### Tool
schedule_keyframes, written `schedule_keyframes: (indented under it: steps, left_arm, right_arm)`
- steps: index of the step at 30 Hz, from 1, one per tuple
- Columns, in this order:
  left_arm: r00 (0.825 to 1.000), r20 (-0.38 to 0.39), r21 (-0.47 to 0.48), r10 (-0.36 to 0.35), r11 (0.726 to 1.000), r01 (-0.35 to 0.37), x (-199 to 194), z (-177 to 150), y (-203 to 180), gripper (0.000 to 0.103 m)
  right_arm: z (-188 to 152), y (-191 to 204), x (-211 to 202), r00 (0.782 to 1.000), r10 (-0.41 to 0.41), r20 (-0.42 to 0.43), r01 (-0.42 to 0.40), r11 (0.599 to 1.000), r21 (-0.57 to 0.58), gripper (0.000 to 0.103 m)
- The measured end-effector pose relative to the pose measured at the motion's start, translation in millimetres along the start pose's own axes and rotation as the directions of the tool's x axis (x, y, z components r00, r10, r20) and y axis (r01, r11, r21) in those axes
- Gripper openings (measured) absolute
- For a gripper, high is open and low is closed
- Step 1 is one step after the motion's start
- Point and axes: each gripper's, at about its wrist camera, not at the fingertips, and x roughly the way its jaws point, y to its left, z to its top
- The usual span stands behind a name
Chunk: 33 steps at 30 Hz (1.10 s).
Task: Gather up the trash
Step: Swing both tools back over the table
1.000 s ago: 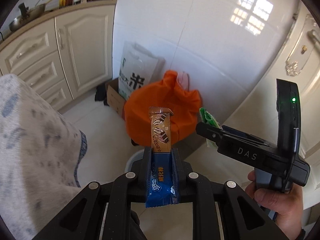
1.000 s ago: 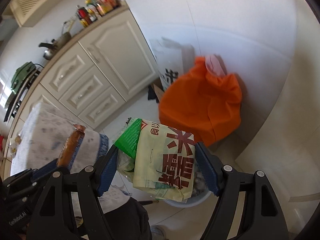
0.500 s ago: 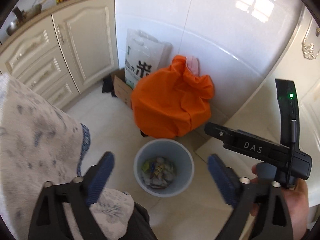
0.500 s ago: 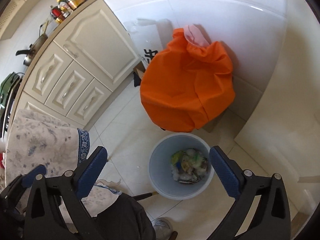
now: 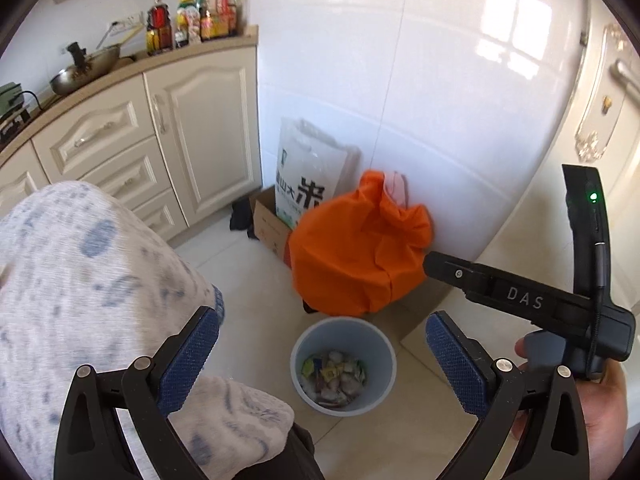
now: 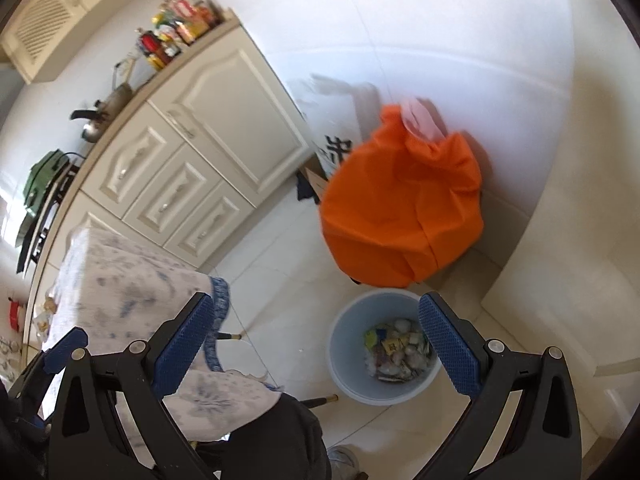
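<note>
A pale blue trash bin (image 5: 343, 364) stands on the tiled floor with several wrappers and crumpled trash (image 5: 334, 376) inside. My left gripper (image 5: 322, 356) is open and empty, held above the bin. My right gripper (image 6: 316, 344) is open and empty, above and just left of the bin (image 6: 384, 348) in the right wrist view. The right gripper's black body marked DAS (image 5: 524, 300) shows at the right of the left wrist view, with the hand holding it below.
An orange bag (image 5: 356, 256) sits behind the bin against the white tiled wall. A white rice sack (image 5: 308, 176) and a cardboard box (image 5: 268, 224) stand beside cream cabinets (image 5: 132, 148). A table with a blue-patterned cloth (image 5: 80, 280) is at left.
A second ago the left gripper held a snack wrapper and the right held a printed bag. Both opened and the items dropped into the bin. Both grippers have since risen slightly.
</note>
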Motion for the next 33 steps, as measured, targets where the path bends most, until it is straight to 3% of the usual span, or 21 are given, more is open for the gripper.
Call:
schedule_keyframes:
  steps: [9, 15, 20, 33]
  left_arm:
    - [0.992, 0.125, -0.096, 0.019, 0.995, -0.007, -104.9, -32.1, 59.5, 0.102]
    - [0.978, 0.204, -0.154, 0.054, 0.988, -0.022, -166.6, -51.7, 98.0, 0.102]
    - [0.955, 0.275, -0.209, 0.115, 0.976, -0.057, -220.5, -71.2, 134.3, 0.102]
    - [0.886, 0.356, -0.337, 0.298, 0.925, -0.176, -304.5, -110.4, 200.7, 0.102]
  right_arm:
    - [4.5, 68.3, -47.7, 0.997, 0.030, 0.078, -0.020, 0.991, -0.131, 0.103]
    - [-2.7, 129.5, -70.4, 0.991, 0.083, 0.103, -0.055, 0.967, -0.248, 0.103]
    - [-10.6, 176.9, -83.3, 0.984, 0.131, 0.120, -0.085, 0.940, -0.330, 0.103]
    - [-39.7, 291.2, -102.6, 0.956, 0.277, 0.097, -0.190, 0.836, -0.515, 0.103]
